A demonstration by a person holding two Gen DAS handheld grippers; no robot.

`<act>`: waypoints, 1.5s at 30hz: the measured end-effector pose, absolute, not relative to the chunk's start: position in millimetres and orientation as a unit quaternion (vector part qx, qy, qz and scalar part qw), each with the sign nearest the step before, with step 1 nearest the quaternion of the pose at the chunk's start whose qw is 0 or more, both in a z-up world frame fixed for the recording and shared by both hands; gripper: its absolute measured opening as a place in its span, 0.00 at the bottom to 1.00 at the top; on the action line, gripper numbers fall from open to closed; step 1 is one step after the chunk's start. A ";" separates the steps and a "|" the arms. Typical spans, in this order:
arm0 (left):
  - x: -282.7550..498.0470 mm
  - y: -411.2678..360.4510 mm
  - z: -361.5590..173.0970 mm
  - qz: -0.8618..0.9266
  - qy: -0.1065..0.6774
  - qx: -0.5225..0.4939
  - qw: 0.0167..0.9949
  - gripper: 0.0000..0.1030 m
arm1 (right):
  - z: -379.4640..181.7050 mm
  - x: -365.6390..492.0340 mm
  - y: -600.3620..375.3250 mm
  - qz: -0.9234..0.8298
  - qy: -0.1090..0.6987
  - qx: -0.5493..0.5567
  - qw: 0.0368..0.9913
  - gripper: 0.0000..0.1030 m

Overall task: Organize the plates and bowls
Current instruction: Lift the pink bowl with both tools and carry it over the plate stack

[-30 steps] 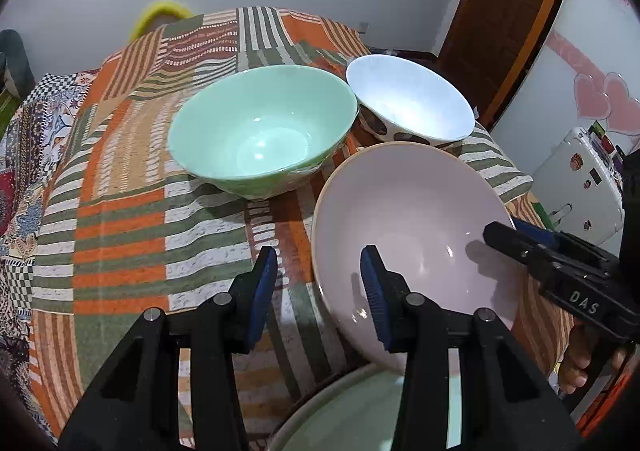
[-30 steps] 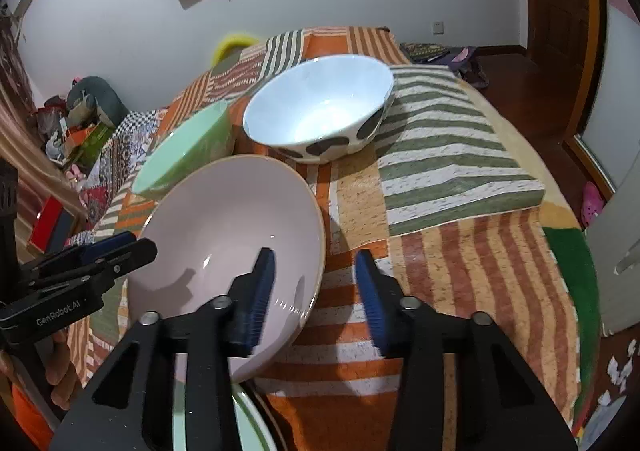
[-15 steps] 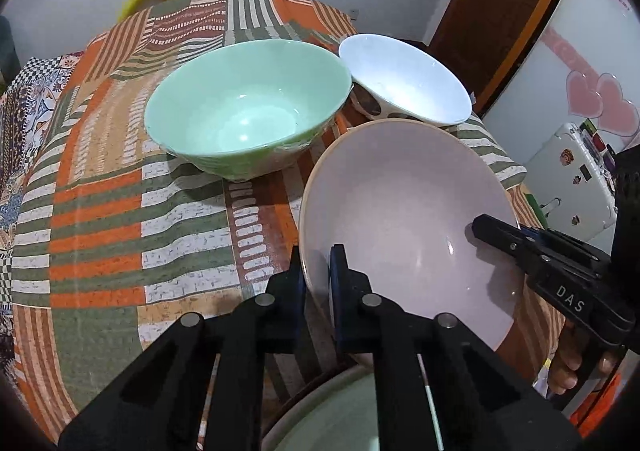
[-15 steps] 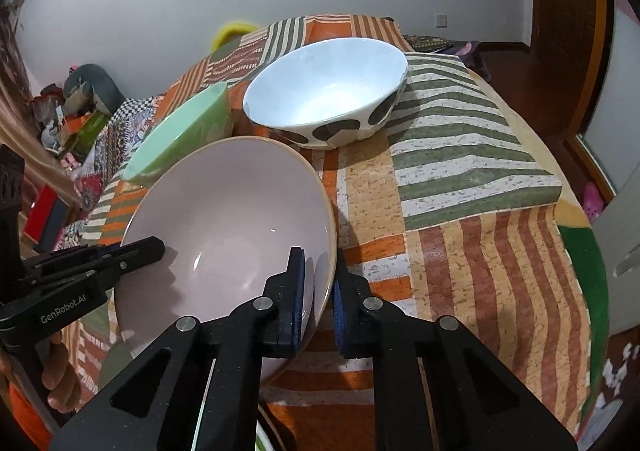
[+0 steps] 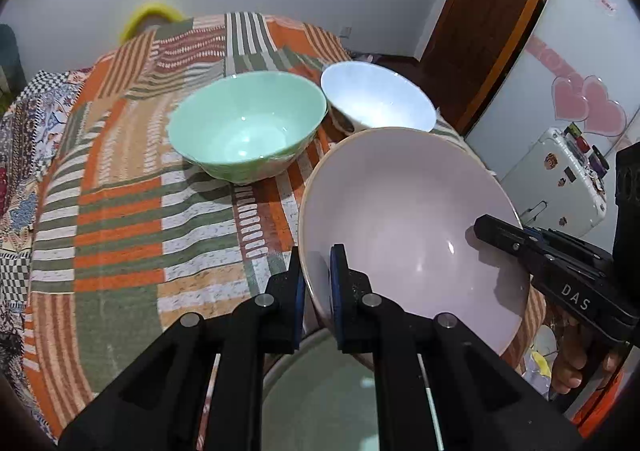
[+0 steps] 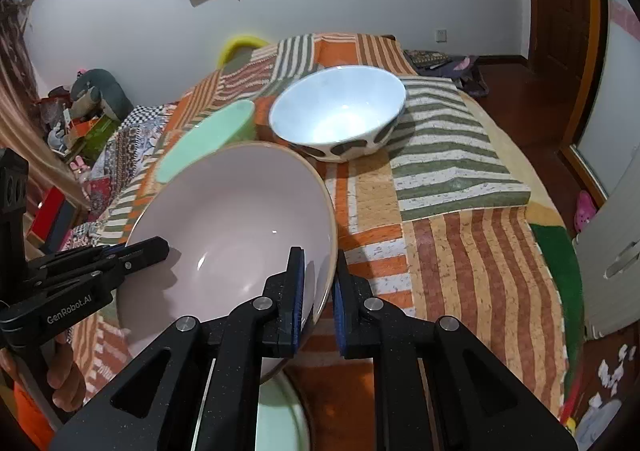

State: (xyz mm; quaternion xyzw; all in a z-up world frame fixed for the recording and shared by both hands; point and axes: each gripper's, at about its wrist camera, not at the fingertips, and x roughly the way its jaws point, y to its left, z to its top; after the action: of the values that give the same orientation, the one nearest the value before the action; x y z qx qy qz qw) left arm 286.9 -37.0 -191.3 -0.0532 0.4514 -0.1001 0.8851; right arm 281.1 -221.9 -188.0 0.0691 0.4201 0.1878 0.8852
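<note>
A large pale pink bowl [image 5: 404, 219] is held tilted above the table by both grippers. My left gripper [image 5: 316, 287] is shut on its left rim. My right gripper [image 6: 318, 287] is shut on its right rim; the bowl also shows in the right wrist view [image 6: 236, 219]. Beyond it a mint green bowl [image 5: 248, 131] and a white bowl with dark spots [image 6: 340, 115] stand upright on the striped cloth. Under the pink bowl lies a pale green plate [image 5: 320, 391], partly hidden by the grippers.
The table has a striped orange and green cloth [image 5: 120, 219]. A folded striped cloth pad [image 6: 448, 163] lies right of the white bowl. A white fridge [image 5: 560, 179] and a wooden door [image 5: 480, 11] stand at the right. Clutter lies on the floor at the left [image 6: 80, 119].
Both grippers closed on the pink bowl's opposite rims, then lifted it off the pale green plate; the view has pulled back and up.
</note>
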 end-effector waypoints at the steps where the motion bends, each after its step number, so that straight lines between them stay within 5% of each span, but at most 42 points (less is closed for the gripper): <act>1: 282.9 -36.4 -187.5 -0.100 0.447 -0.052 0.887 0.10 | -183.6 277.0 -221.3 0.190 0.412 0.067 0.888 0.12; 28: 137.3 25.5 -114.8 -0.042 0.380 -0.056 0.922 0.10 | -141.9 196.8 -161.4 0.258 0.354 0.028 0.899 0.12; 45: 93.9 90.1 -135.7 0.027 0.398 -0.068 0.915 0.11 | -163.8 173.1 -95.0 0.316 0.379 -0.004 0.870 0.12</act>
State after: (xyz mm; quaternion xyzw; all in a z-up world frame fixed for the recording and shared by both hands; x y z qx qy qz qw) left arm 93.9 90.1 -135.7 -0.0683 0.3976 0.0269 0.9146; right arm 173.1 -95.0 -163.8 -0.0041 0.3795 0.3155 0.8697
